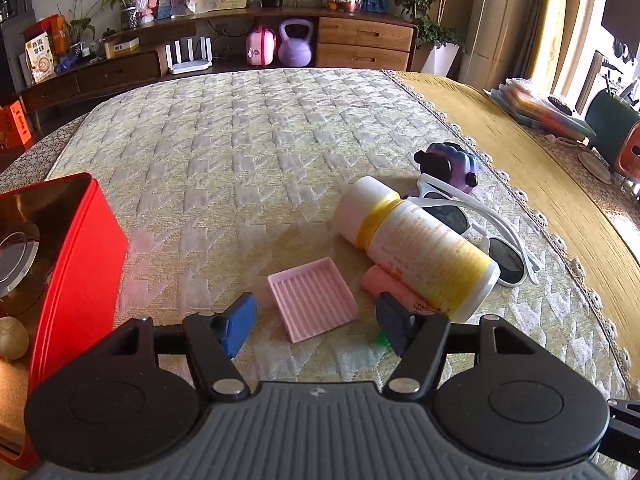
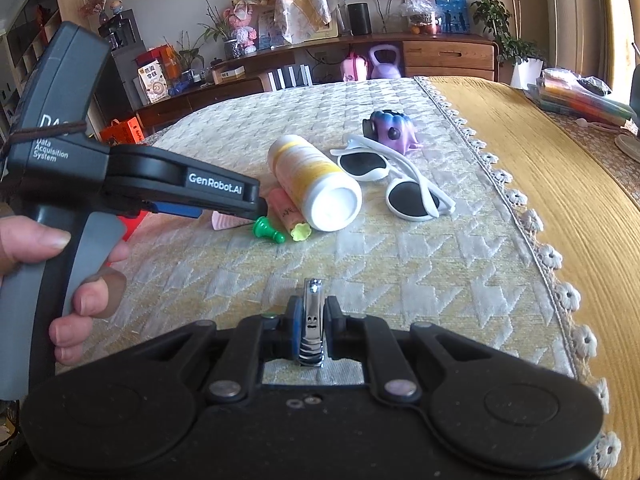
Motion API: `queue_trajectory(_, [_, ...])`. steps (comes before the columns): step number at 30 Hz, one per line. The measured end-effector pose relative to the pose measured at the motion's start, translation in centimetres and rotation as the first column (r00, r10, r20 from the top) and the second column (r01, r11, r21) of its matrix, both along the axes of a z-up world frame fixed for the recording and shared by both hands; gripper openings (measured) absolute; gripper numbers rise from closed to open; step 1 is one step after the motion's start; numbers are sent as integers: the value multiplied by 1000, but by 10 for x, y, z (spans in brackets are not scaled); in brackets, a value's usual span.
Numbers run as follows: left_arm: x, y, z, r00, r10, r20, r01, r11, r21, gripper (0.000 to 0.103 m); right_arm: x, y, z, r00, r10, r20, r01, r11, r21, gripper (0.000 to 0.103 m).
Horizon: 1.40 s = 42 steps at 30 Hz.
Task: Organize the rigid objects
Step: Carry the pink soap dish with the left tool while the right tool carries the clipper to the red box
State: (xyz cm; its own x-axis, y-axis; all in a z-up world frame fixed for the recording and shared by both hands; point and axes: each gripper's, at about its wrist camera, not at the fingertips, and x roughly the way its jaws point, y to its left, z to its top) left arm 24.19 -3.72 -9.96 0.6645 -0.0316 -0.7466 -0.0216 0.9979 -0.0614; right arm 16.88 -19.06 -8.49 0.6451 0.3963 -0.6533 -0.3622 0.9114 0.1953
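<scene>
1. One white-and-yellow plastic bottle (image 1: 416, 256) lay there.
2. One pair of white-framed sunglasses (image 2: 394, 178).
3. One pink ribbed square tray (image 1: 312, 300).
4. One green plastic chess pawn (image 2: 269, 230).
5. One purple-blue toy camera (image 1: 450, 166).
6. One steel nail clipper (image 2: 313, 316).
7. One red metal box (image 1: 76, 276).

A white-and-yellow bottle (image 1: 416, 248) lies on its side; white sunglasses (image 1: 476, 232) just right of it, pink tray (image 1: 312, 300) left, nail clipper (image 2: 312, 316) nearer, clamped upright.
</scene>
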Motion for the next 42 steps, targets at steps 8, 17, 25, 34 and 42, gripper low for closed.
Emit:
queue_trajectory(8, [7, -1, -7, 998, 55, -8, -55, 998, 44, 65, -1, 0, -1, 1000, 5, 9, -5, 1000, -1, 11])
queue_trajectory(17, [5, 5, -5, 999, 51, 17, -52, 997, 56, 46, -2, 4, 0, 1000, 6, 19, -6, 1000, -25, 11])
queue_trajectory(25, [-9, 23, 3, 998, 59, 30, -60, 998, 37, 45, -6, 3, 7, 999, -21, 25, 21, 999, -27, 11])
queue_trajectory(34, [-44, 36, 25, 999, 23, 40, -22, 1000, -12, 45, -16, 5, 31, 998, -33, 53, 34, 999, -11, 11])
queue_trajectory(42, [-72, 55, 53, 999, 12, 40, -10, 999, -54, 45, -21, 22, 59, 997, 5, 83, -5, 1000, 5, 11])
